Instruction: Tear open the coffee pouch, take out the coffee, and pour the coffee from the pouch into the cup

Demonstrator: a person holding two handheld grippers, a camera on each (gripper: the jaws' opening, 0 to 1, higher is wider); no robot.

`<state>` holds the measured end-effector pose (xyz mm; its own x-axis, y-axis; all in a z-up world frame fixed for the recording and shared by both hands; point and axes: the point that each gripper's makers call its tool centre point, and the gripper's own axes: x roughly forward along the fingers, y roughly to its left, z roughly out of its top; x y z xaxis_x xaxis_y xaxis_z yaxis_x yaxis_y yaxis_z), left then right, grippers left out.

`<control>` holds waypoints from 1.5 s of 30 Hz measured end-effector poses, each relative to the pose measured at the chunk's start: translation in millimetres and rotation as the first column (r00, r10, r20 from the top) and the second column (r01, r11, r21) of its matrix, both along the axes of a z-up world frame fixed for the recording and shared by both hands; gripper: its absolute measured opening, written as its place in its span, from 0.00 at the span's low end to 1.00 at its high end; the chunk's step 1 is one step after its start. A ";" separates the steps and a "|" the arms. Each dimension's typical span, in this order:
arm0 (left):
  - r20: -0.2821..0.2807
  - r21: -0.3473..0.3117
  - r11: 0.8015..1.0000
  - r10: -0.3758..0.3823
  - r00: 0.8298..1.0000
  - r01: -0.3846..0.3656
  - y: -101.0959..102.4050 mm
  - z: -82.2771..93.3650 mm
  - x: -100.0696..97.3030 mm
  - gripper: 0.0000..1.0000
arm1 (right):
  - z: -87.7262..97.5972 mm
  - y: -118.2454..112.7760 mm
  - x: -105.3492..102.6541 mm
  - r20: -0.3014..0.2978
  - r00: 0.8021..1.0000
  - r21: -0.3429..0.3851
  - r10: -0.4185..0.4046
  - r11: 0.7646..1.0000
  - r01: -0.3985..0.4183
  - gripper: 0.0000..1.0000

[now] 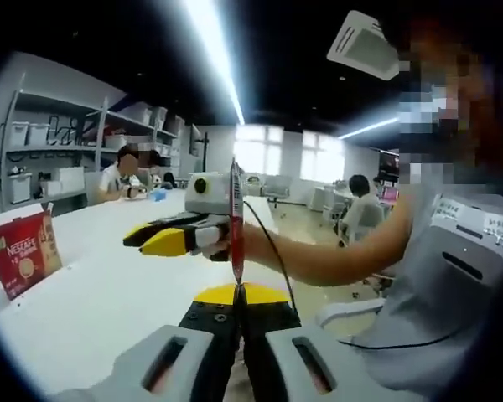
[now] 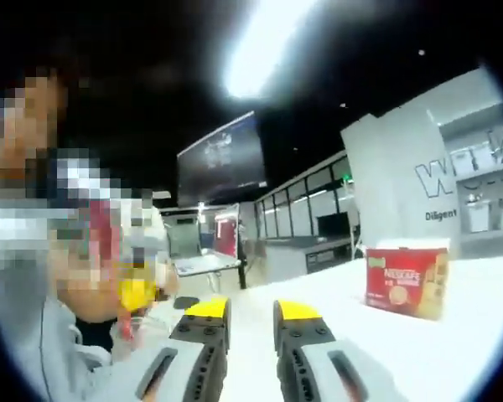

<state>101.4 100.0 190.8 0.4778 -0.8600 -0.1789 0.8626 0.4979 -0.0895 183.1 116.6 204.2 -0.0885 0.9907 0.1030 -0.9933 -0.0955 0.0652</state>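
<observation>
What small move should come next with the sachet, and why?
Probably close the right gripper on the upper part of the coffee sachet and pull sideways to tear it. The left gripper pinches its lower end upright above the white table. In the right gripper view the jaws stand apart.

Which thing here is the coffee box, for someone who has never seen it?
Start at the long white table. Near its edge stands the coffee box, a red carton with a cup pictured on its front. It is the only red carton there, far wider than the thin red sachet.
</observation>
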 end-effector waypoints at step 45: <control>-0.044 0.026 1.000 0.012 0.999 -0.011 7.8 -6.8 -1.9 0.03 | 19.1 -21.7 -59.5 0.000 0.958 -0.098 0.288 0.953 -0.287 0.28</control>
